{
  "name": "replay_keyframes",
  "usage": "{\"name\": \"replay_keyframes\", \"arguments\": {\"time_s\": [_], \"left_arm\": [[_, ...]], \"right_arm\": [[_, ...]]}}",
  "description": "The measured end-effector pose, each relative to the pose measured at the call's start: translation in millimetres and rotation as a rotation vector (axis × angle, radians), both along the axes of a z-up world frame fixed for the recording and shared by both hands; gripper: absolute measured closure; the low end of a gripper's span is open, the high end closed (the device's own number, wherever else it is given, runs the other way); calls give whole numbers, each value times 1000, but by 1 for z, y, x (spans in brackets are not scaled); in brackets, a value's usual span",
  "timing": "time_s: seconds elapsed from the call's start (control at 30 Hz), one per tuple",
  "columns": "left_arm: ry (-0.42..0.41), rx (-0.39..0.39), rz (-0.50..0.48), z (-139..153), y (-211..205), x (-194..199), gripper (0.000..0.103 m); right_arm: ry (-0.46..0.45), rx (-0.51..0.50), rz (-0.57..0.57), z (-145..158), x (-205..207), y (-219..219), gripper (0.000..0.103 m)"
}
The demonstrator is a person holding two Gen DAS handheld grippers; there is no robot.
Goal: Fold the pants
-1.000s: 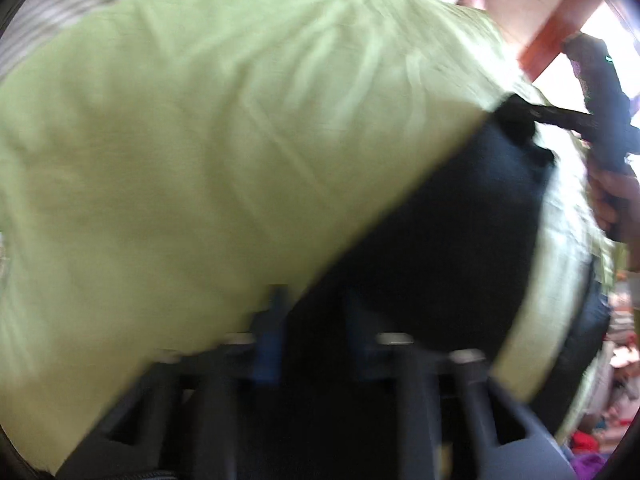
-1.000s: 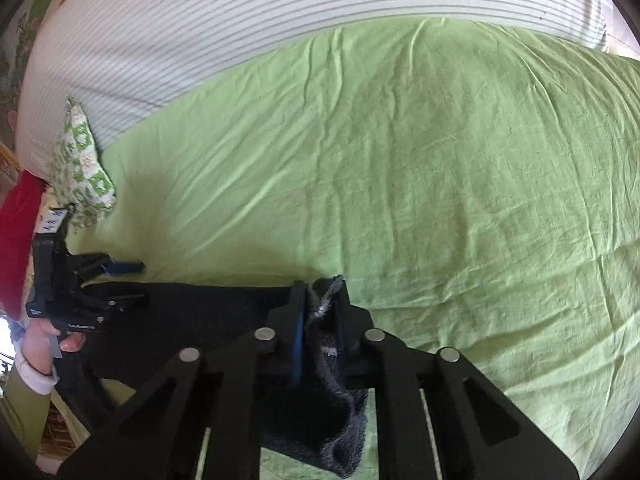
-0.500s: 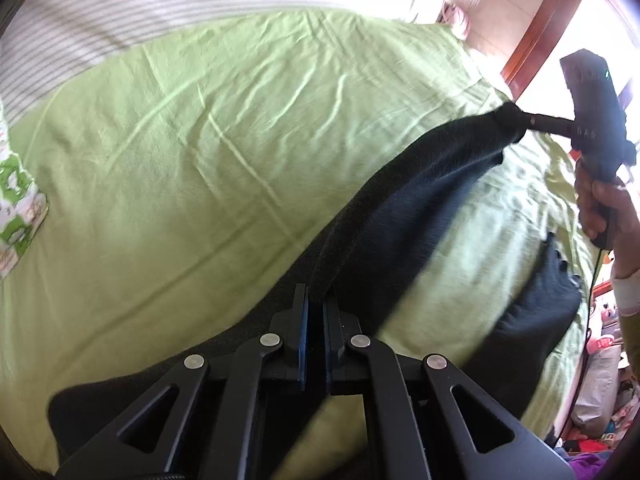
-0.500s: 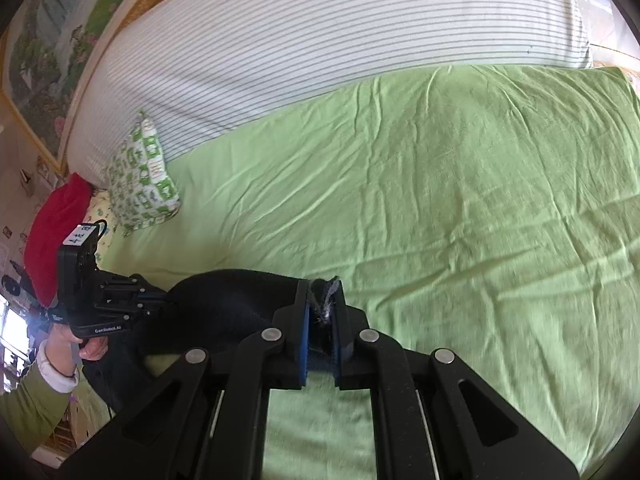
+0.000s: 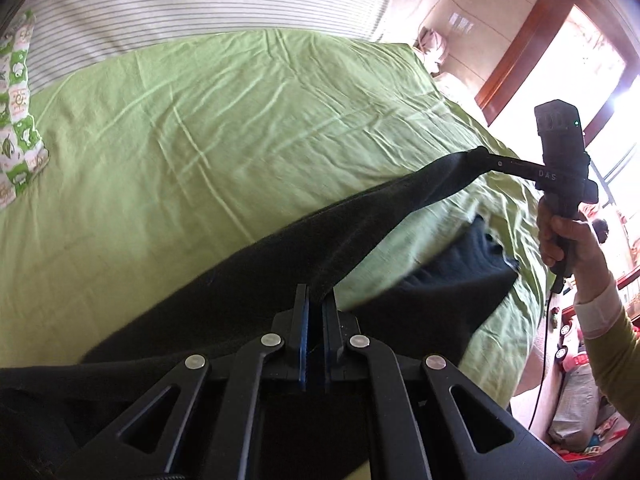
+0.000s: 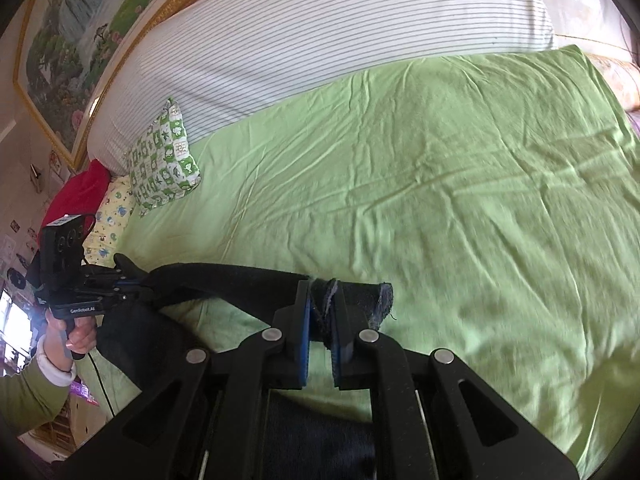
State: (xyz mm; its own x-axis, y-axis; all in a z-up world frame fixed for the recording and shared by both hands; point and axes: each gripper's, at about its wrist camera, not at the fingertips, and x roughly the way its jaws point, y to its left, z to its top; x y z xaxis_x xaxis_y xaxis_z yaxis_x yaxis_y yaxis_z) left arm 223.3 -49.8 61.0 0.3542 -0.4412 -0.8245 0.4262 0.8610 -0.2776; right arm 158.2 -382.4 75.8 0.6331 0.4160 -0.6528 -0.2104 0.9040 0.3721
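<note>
Black pants (image 5: pixel 352 224) held up off a green bedsheet (image 5: pixel 192 152), stretched in a band between the two grippers. Left gripper (image 5: pixel 315 300) clamped on one end of the top edge, blue pads (image 5: pixel 303 320) nearly together with cloth pinched between them. Right gripper (image 6: pixel 322 300) clamped on the other end, a frayed grey-edged fold of fabric sticking up between its pads and curling to the right. In the left wrist view the long axis of the stretched edge runs diagonally from bottom center up to the right, ending at the right gripper (image 5: pixel 486 156), held in the person's right hand (image 5: pixel 560 232). In the right wrist view the same edge runs roughly horizontal, leftward from the jaws to the left gripper (image 6: pixel 132 276) gripped by the left hand (image 6: pixel 76 332). Edge looks taut, slight sag only. Rest of the pants hangs below the edge and drapes onto the sheet; a second dark section (image 5: pixel 452 280) lies lower right in the left view, a ragged edge at its upper end. Cannot tell waist from leg ends. Green patterned pillow (image 6: pixel 164 160) sits at the sheet's far left, beside a striped white cover (image 6: pixel 320 40); red cushion (image 6: pixel 76 196) further left.
</note>
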Motion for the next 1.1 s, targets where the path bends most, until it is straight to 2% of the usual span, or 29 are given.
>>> {"name": "replay_keyframes", "arguments": {"time_s": [0.2, 0.5, 0.73, 0.97, 1.1], "left_arm": [[11, -42, 6, -4, -8, -38, 100], [45, -83, -6, -16, -16, -76, 100], [67, -102, -3, -29, -19, -96, 100], [91, -97, 4, -51, -20, -104, 100], [96, -91, 12, -63, -21, -106, 98]], "right_arm": [[-30, 15, -2, -4, -36, -5, 94], [-39, -6, -20, -19, -81, -12, 94], [-47, -18, -43, -25, -112, -14, 94], [14, -29, -81, -61, -128, -12, 94], [10, -21, -106, -65, -133, -11, 94]]}}
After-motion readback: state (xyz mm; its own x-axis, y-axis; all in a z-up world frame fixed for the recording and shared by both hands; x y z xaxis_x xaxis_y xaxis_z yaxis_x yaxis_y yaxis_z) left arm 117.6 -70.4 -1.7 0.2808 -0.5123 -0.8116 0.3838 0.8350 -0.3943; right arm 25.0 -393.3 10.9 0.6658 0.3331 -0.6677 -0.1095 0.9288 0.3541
